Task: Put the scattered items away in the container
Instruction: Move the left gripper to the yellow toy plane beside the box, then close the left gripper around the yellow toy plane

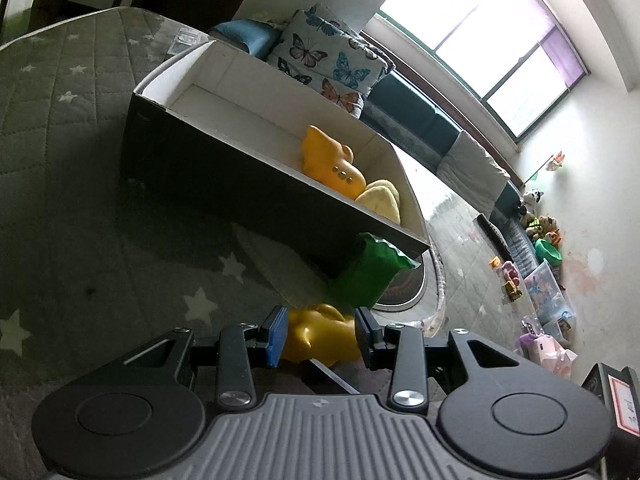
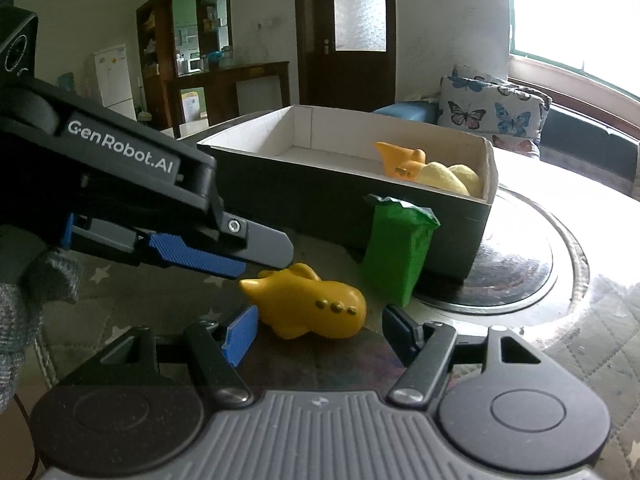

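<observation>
Through the left wrist camera, we see our left gripper (image 1: pixel 320 334) with its blue pads either side of a yellow toy plane (image 1: pixel 320 340); whether they press on it we cannot tell. At one o'clock from the plane stands a green packet (image 1: pixel 370 274), just beside the dark box (image 1: pixel 224 172), which holds a second yellow plane (image 1: pixel 330 160) and a pale yellow soft thing (image 1: pixel 382 200).

Through the right wrist camera, our right gripper (image 2: pixel 318 336) stands wide, nothing between its pads. The yellow toy plane (image 2: pixel 308 306) lies on the table just ahead at twelve o'clock. The left gripper's fingers (image 2: pixel 256 244) reach in from ten o'clock, over the plane's tail.
</observation>
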A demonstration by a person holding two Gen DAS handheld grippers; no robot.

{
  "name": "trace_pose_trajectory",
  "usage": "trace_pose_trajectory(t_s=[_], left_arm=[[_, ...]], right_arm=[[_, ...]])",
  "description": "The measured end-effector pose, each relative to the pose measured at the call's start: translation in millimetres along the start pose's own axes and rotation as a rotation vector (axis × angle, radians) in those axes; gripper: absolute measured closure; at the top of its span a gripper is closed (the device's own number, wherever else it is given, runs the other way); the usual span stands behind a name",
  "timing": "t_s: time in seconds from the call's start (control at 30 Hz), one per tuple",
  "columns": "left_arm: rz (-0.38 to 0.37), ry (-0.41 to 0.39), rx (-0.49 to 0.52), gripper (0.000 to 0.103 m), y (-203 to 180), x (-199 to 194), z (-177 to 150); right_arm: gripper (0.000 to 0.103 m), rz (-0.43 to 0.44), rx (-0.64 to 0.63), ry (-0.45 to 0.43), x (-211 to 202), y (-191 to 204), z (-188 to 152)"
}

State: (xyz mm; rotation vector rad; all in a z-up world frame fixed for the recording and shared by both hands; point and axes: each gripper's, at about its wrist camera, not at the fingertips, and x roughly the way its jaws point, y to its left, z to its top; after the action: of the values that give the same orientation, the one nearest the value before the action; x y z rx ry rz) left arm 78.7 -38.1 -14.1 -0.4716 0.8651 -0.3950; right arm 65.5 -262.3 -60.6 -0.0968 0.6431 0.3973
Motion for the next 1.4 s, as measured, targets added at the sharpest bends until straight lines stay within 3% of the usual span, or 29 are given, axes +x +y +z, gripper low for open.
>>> trace_pose_trajectory(t_s=[0.63,0.83,1.1,1.4], left_arm=[[0.047,0.002,-0.021,0.064,17,-1,-1],[0.037,0.008,-0.047,0.064,22,-7,-6],[0.014,0.027,-0.071,0.064,25,-11,-12],[0.002,0.027,-0.083,0.078,31,-10,-11]], right_arm=[[0.032,0.08,-0.112,0.023,-14,27,-8],[0.032,0.056,-0.107,0.015,-7,21,-2],[0.033,0.097,-0.122,0.027,-7,27,-3],[0.034,0.108,-0.16,0.042,-13,35,-6]])
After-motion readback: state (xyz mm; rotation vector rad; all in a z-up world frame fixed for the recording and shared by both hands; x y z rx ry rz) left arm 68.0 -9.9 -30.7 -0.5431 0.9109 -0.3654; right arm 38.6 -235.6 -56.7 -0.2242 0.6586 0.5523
